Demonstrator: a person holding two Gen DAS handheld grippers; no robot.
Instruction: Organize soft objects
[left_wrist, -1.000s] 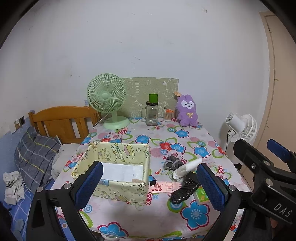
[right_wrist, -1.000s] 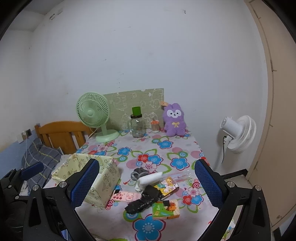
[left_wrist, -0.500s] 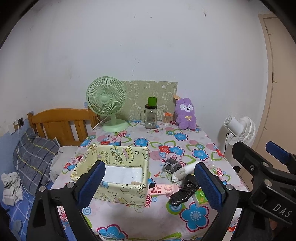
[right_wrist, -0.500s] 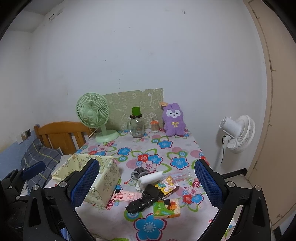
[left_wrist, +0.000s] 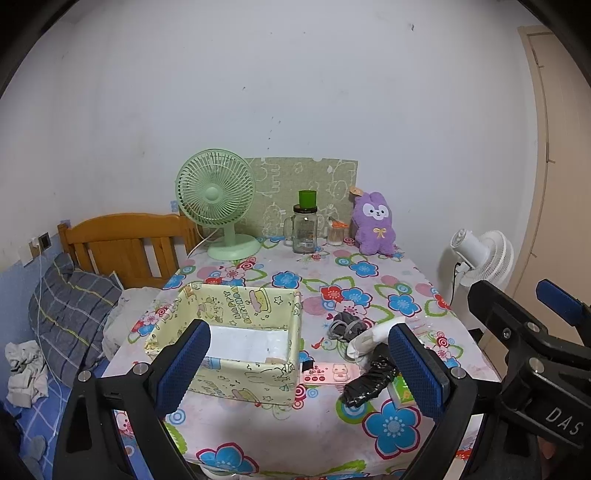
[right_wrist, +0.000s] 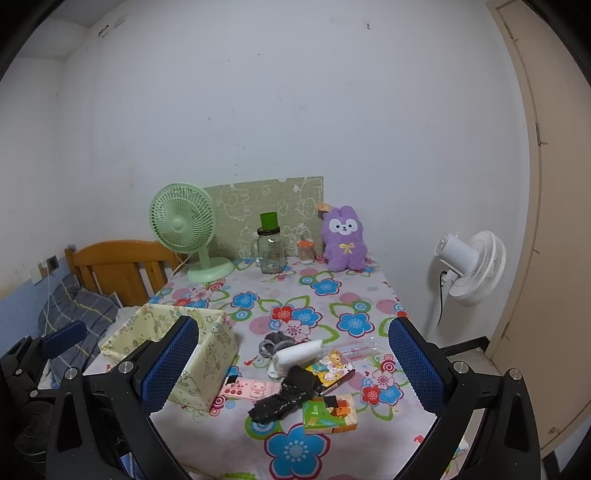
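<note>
Green desk fan (left_wrist: 216, 199) beside glass jar (left_wrist: 305, 229) at table's far edge; white floor fan (right_wrist: 471, 266) beyond

Yellow fabric box (left_wrist: 236, 347) open-topped, grey socks (left_wrist: 345, 325), white cloth roll (left_wrist: 369, 336), black sock (left_wrist: 369, 380) beside it

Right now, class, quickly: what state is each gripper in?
Left gripper: open, holding nothing.
Right gripper: open, holding nothing.
</note>
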